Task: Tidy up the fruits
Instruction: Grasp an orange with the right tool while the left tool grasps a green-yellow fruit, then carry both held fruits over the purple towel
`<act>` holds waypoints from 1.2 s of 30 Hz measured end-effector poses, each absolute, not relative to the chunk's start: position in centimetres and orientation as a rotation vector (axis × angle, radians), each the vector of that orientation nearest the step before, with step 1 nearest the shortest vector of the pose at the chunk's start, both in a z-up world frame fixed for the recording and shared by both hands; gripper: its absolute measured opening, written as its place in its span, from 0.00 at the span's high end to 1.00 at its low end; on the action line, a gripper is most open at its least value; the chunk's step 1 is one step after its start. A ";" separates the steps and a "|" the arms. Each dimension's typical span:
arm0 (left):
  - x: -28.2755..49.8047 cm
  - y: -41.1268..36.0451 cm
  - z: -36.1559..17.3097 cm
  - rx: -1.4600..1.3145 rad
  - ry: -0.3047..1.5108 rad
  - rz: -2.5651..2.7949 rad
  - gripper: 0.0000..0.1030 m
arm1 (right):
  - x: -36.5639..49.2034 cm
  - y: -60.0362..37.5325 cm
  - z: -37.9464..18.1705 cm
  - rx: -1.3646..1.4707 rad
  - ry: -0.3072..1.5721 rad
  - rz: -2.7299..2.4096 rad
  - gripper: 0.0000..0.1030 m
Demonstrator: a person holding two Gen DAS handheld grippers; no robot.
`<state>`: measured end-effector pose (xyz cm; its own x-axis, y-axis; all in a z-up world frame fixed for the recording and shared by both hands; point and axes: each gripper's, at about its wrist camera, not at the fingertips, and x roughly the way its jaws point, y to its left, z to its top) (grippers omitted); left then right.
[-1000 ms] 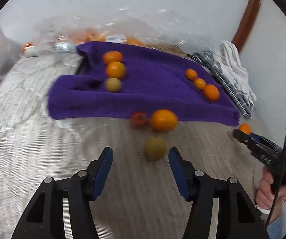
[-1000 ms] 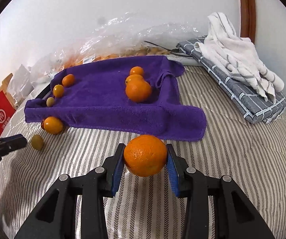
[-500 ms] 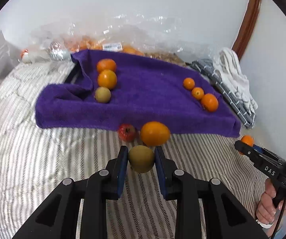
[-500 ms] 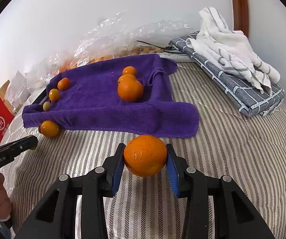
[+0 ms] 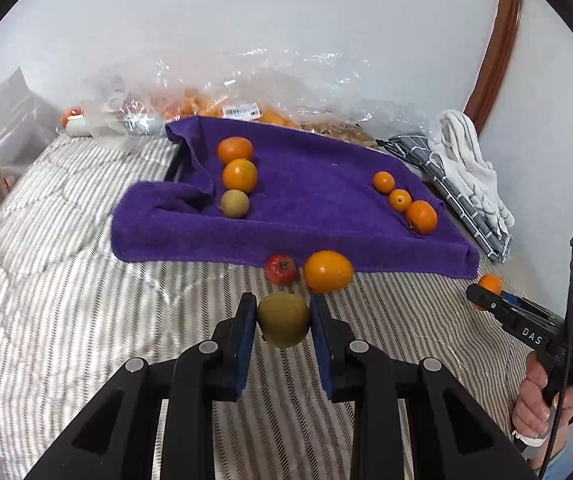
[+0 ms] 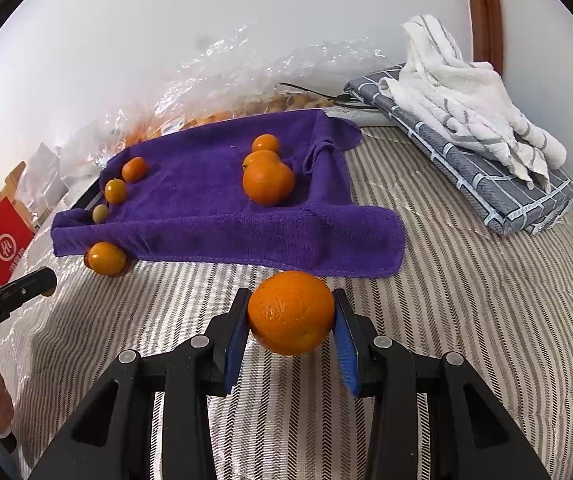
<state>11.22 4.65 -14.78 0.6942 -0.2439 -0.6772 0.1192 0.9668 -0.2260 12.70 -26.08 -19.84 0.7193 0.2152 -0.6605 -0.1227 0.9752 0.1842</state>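
Carry step, both loaded. Left gripper (image 5: pixel 282 322) jaws grasp kiwi (image 5: pixel 283 320); right gripper (image 6: pixel 290 320) jaws grasp orange (image 6: pixel 291 312). Next: place each by matching row on towel (image 5: pixel 310 208).

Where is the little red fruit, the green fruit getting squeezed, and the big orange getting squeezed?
Red fruit (image 5: pixel 281 269), left wrist view: middle of its skin.
Green fruit (image 5: pixel 283 320), left wrist view: its front, between the left gripper's pads.
Big orange (image 6: pixel 291 313), right wrist view: middle of its peel, between the right gripper's pads.
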 end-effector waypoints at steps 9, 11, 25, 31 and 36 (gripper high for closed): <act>11.5 6.3 -11.3 -0.172 0.720 -0.197 0.75 | 12.0 -24.5 -17.8 0.078 0.730 0.230 0.62; 12.1 6.6 -10.6 -0.184 0.713 -0.194 0.75 | 12.0 -23.9 -16.0 0.060 0.703 0.244 0.62; 19.8 8.8 -7.2 -0.218 0.667 -0.097 0.75 | 21.5 -20.4 -9.1 0.111 0.622 0.293 0.62; 22.8 9.3 -7.5 -0.204 0.684 -0.073 0.75 | 27.4 -18.5 -13.2 0.093 0.740 0.302 0.62; 24.8 9.1 -8.5 -0.187 0.706 -0.079 0.75 | 28.3 -16.2 -16.6 0.030 0.836 0.333 0.62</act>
